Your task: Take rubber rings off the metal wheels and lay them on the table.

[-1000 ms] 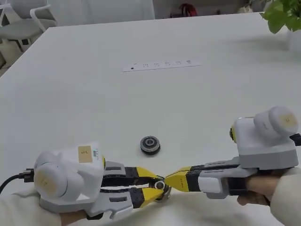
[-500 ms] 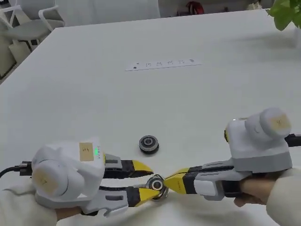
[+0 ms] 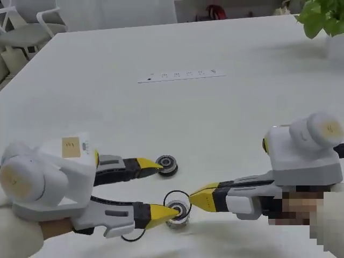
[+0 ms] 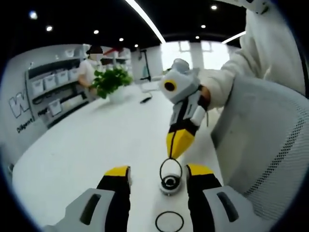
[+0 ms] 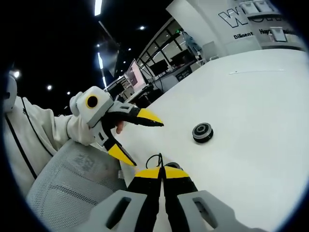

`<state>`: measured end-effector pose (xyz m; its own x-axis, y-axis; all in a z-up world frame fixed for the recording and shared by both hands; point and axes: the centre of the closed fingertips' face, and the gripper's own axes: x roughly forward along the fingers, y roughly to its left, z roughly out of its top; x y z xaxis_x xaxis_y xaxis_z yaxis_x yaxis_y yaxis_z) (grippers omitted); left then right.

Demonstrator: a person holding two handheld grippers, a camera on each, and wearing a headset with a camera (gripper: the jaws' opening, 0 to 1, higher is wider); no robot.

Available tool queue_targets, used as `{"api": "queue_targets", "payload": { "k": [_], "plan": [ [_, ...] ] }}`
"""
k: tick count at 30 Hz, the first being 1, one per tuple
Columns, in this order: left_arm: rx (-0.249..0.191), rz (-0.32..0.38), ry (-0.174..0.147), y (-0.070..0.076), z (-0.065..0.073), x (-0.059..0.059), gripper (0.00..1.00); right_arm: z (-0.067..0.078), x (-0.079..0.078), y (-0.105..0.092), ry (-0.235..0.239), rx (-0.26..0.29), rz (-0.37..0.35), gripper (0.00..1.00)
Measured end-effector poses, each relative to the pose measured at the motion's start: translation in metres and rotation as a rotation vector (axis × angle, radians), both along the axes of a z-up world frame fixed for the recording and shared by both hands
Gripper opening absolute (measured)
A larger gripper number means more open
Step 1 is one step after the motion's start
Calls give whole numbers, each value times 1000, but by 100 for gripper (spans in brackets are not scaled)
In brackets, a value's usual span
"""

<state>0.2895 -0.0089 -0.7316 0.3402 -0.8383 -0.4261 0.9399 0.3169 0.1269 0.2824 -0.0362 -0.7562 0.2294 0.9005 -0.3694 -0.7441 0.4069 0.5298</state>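
Head view: L gripper [image 3: 160,188] jaws now spread wide. 1 s ago they were clamped on the near wheel [image 3: 177,211], and 0.5 s ago they were half open. Lower jaw tip touches that wheel; upper tip sits just beside the far wheel [image 3: 166,164]. R gripper [image 3: 192,198] jaws are closed, pinching a rubber ring [image 3: 176,191] that now stands up as a loop above the near wheel; before, it wasn't visible as a loop. Both wheels sit on the white table [image 3: 215,123].

L gripper view: own jaws apart, near wheel [image 4: 170,184] betw. them. R gripper [image 4: 177,147] comes in from above, with the ring [image 4: 161,169] hanging from its tip. A loose ring [image 4: 169,212] lies flat on the table, nearer the camera.

R gripper view: own jaws [image 5: 161,173] pressed together on the ring [image 5: 155,160]. L gripper [image 5: 142,140] opposite, jaws wide. Far wheel [image 5: 203,131] stands apart to the right.
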Motion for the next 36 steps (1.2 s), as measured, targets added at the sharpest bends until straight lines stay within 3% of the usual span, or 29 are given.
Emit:
{"api": "queue_targets", "payload": {
  "k": [6, 11, 13, 18, 21, 27, 36],
  "plan": [
    [-33, 31, -5, 14, 21, 2, 58, 9, -4, -11, -26, -37, -14, 0],
    [-26, 59, -3, 29, 29, 2, 67, 24, -11, -14, -54, -49, -21, 0],
    [-38, 73, -31, 35, 38, 3, 73, 30, -13, -16, -98, -75, -16, 0],
    [-56, 87, -54, 46, 53, 2, 82, 47, -19, -17, -119, -75, -20, 0],
    [-60, 95, -49, 55, 55, -3, 92, 55, -21, -17, -141, -80, -26, 0],
    [-48, 109, -19, 73, 48, -15, 100, 68, -24, -17, -164, -88, -35, 0],
    [-74, 182, 12, 104, 48, -25, 100, 88, -26, -6, -173, -60, -31, 0]
  ]
}}
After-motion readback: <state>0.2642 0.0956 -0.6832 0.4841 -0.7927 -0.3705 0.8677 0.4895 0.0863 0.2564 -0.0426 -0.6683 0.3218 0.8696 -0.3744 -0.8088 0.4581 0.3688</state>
